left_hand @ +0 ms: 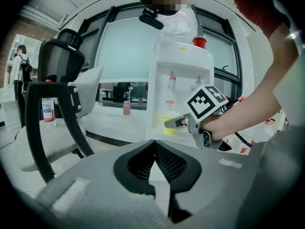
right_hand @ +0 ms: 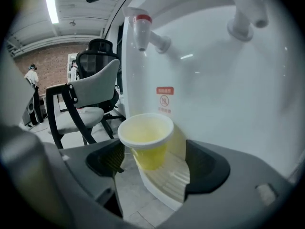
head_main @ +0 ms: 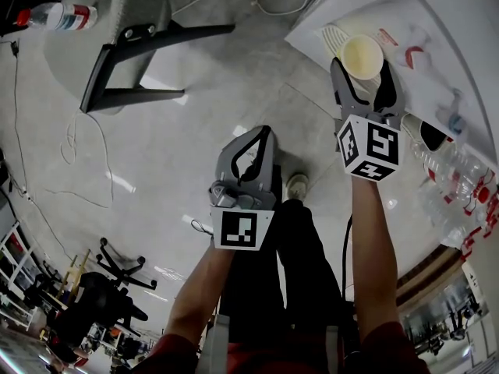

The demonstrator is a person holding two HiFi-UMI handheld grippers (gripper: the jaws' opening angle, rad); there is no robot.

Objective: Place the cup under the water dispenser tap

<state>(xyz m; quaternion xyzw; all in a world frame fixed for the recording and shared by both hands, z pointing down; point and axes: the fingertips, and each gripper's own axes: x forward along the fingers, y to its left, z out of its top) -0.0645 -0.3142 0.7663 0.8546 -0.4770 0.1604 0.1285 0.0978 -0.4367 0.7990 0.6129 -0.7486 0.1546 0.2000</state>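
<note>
**Head view.** The right tongs (head_main: 362, 68) reach into the white plastic water dispenser (head_main: 437, 45). Their jaws are spread wide on either side of the pale yellow round cup (head_main: 361, 54), which stands on the ribbed white drip tray (head_main: 331, 37). The left tongs (head_main: 261, 135) hang over the grey floor, well apart.

**Left gripper view.** The left tongs' jaws are together, with nothing between them. Beyond them the cup sits below the left of the two taps.

**Right gripper view.** The cup stands near the tray's front edge, roughly beneath the red-capped tap (right_hand: 141, 27). Neither pad presses on it, but the left pad is just beside it. Pulling back crookedly could clip that side and tip the light cup off the edge. A small red-printed label (right_hand: 164, 99) carries a round symbol; its characters are too small to read.
</note>
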